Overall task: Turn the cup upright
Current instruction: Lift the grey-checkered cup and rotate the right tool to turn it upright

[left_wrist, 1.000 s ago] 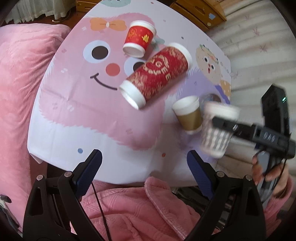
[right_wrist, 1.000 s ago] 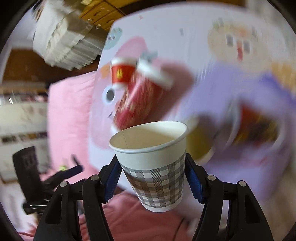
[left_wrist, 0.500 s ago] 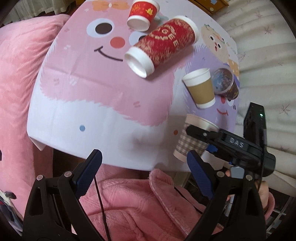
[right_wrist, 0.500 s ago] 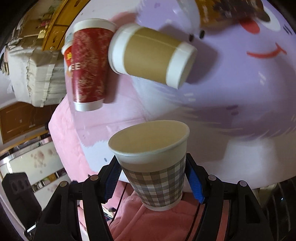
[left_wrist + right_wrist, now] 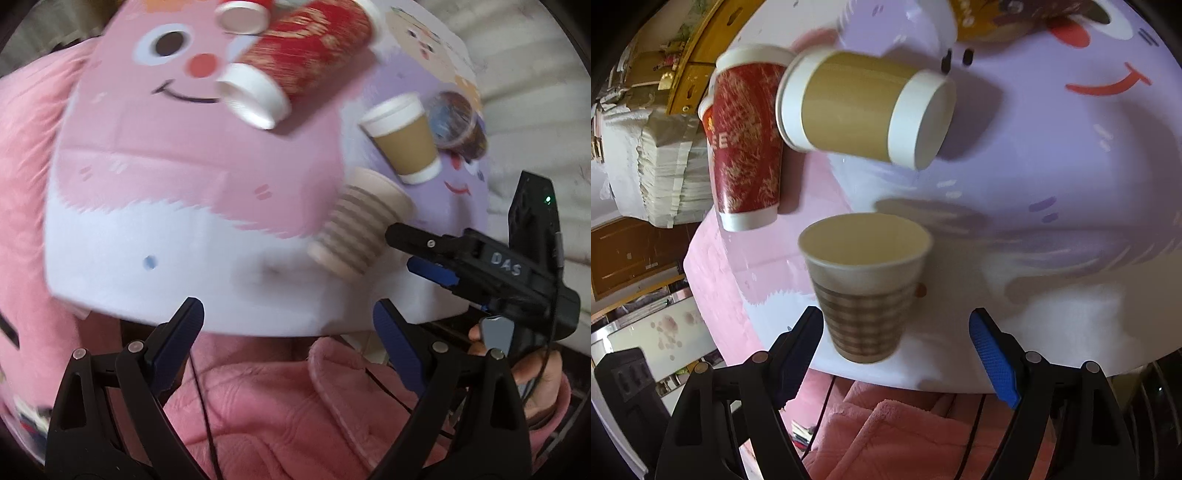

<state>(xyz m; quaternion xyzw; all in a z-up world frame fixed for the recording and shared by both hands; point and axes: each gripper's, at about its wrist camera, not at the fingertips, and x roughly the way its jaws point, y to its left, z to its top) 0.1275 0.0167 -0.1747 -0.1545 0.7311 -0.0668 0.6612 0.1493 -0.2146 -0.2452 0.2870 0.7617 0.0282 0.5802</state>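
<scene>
The checked paper cup [image 5: 866,288] stands upright, mouth up, near the front edge of the cartoon table mat [image 5: 1071,221]. My right gripper [image 5: 897,343] is open, its blue pads apart on either side of the cup and not touching it. In the left wrist view the same cup [image 5: 360,232] stands just in front of the right gripper's black fingers [image 5: 417,236]. My left gripper [image 5: 288,332] is open and empty, over the table's front edge and the pink robe.
A tall red cup [image 5: 295,70] lies on its side mid-mat, a small red cup [image 5: 242,16] beyond it. A brown cup [image 5: 404,136] stands base-up beside a dark patterned cup [image 5: 456,125] lying on its side. A pink blanket [image 5: 22,184] lies left.
My right gripper has opened and let go of the checked cup, which now stands on the mat. The gripper has drawn back a little. The left gripper view has shifted closer to the table.
</scene>
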